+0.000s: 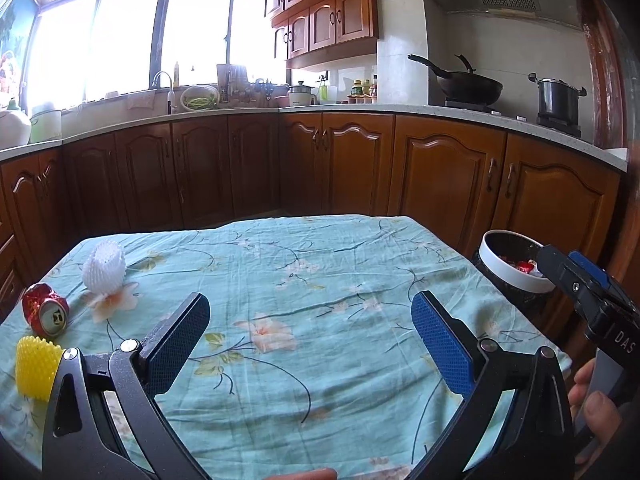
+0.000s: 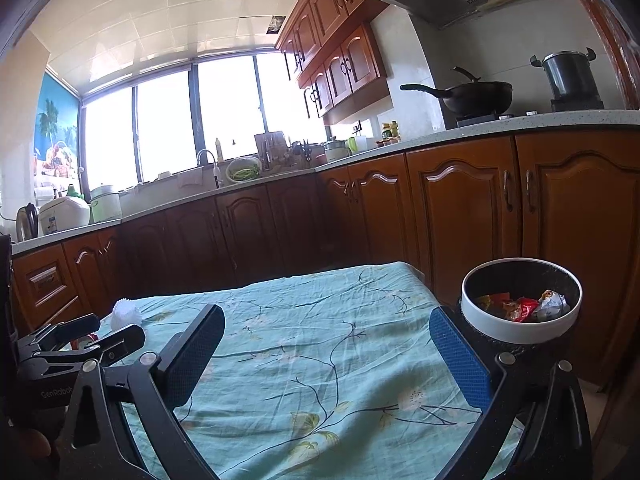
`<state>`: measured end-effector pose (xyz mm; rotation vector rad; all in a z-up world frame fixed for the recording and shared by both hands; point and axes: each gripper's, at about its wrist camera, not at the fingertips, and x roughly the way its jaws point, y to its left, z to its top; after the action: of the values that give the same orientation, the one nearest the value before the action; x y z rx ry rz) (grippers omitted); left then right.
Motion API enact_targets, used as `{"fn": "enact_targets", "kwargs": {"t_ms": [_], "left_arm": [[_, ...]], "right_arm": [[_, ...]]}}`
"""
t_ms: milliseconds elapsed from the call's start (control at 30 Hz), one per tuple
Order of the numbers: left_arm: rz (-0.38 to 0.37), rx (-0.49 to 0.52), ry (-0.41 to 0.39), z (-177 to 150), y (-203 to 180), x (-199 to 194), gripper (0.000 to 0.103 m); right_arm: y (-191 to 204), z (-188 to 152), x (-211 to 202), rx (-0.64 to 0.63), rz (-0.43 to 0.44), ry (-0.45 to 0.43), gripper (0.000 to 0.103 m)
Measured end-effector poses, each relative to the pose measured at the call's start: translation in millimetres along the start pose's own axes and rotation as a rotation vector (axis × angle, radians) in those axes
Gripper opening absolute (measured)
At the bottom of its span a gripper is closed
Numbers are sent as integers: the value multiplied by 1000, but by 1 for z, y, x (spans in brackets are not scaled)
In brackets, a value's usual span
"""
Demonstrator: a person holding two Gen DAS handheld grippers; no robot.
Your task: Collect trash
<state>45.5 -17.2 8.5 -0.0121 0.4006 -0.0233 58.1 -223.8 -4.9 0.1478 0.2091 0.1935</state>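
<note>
Both grippers wide open and empty over the table; trash left at its left edge

The left gripper (image 1: 310,344) and right gripper (image 2: 326,356) hover over the floral tablecloth (image 1: 304,280) with jaws spread wide, holding nothing. Near the table's left edge lie a crushed red can (image 1: 45,309), on its side with its long axis running toward the near edge and its opened top facing the camera, a white foam net (image 1: 105,268) just beyond it, and a yellow foam net (image 1: 36,367) standing upright nearer the front, partly behind the left gripper's frame. The bin (image 2: 521,300) stands off the table's right edge, beside the wooden cabinets (image 2: 460,208). Only the right wrist view looks into it, showing wrappers (image 2: 528,304) inside; the left wrist view shows the can and yellow net clearly, while from the right they are mostly hidden behind the left gripper
</note>
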Motion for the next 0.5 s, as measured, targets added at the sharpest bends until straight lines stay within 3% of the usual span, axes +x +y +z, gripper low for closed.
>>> {"fn": "enact_targets", "kwargs": {"t_ms": [500], "left_arm": [[13,3,-5,-1,1,-1,103]], "right_arm": [[2,-1,0,-15,9,6,103]]}}
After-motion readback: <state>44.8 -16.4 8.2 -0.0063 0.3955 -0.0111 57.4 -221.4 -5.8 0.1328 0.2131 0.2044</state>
